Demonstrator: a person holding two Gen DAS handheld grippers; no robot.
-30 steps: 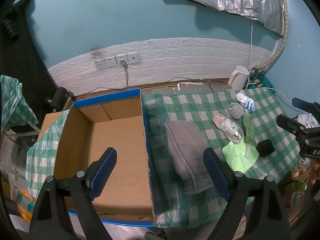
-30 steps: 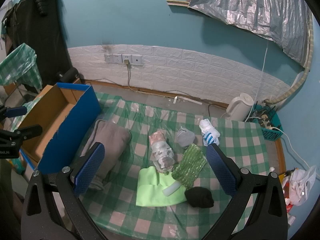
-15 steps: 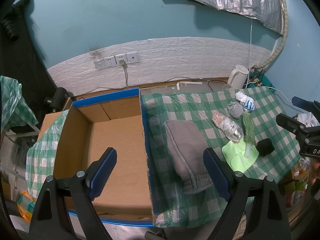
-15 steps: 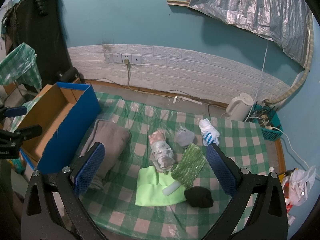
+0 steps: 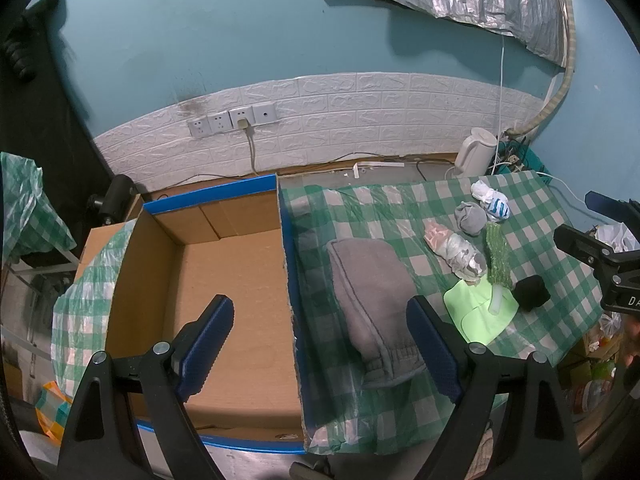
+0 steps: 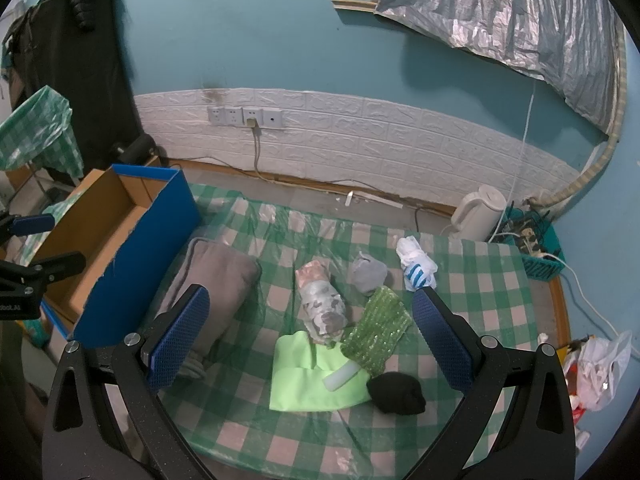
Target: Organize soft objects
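A folded grey garment lies on the green checked tablecloth beside an open blue-edged cardboard box. To its right lie a pink and grey bundle, a grey sock ball, a white and blue sock ball, a green sparkly cloth, a lime green cloth and a black sock ball. My left gripper is open, above the box's right wall and the garment. My right gripper is open, above the small pile.
A white kettle and a teal basket of cables stand at the back right by the wall. A white plastic bag lies off the table's right edge. A wall socket strip has a cable hanging down.
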